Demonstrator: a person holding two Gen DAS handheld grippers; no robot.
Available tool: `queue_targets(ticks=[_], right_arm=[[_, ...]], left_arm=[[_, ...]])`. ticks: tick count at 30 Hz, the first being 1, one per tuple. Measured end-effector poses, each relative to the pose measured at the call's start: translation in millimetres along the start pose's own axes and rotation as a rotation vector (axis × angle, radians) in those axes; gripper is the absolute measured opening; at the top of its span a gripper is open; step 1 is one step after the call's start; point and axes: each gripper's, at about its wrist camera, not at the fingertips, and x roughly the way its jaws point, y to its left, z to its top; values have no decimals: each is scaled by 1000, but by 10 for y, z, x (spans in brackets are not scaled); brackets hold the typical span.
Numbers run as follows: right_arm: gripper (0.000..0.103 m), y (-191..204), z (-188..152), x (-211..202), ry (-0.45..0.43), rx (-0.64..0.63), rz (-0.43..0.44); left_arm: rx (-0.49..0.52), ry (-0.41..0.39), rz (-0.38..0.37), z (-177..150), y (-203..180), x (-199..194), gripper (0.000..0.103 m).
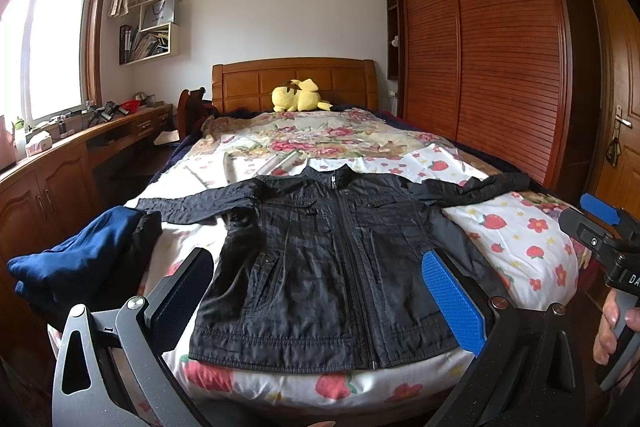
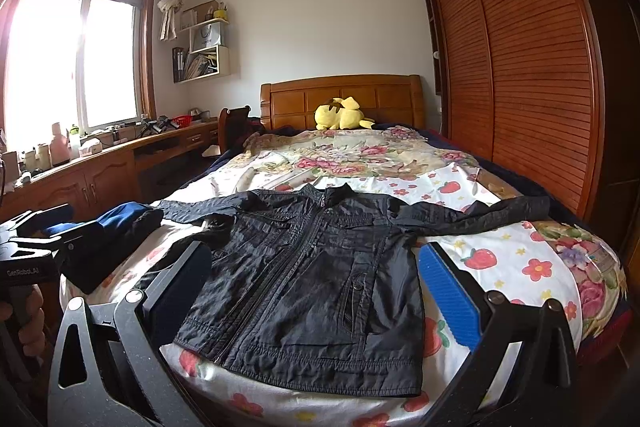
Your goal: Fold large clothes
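- Black zip-up jacket (image 1: 320, 255) lies flat, front up, sleeves spread wide, at the foot of the bed (image 1: 520, 239).
- Left gripper (image 1: 316, 291) and right gripper (image 2: 316, 287) both hover wide open, holding nothing.
- Risk: the slick shell may slip from the pads, or a sleeve may drag and bunch.
- Count: one jacket, two sleeves, one navy garment (image 1: 80, 259) beside it, one yellow plush toy (image 1: 298, 95).

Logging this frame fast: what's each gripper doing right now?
Left gripper: open, holding nothing, above the black jacket.
Right gripper: open, holding nothing, above the same jacket.
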Motion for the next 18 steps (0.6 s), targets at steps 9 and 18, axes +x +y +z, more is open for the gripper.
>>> queue_targets(ticks=[9, 18], right_arm=[[103, 2, 9, -14, -1, 1, 1], [103, -15, 27, -60, -7, 2, -1]], left_arm=[[9, -3, 1, -3, -22, -20, 103], [18, -20, -7, -6, -40, -91, 103]])
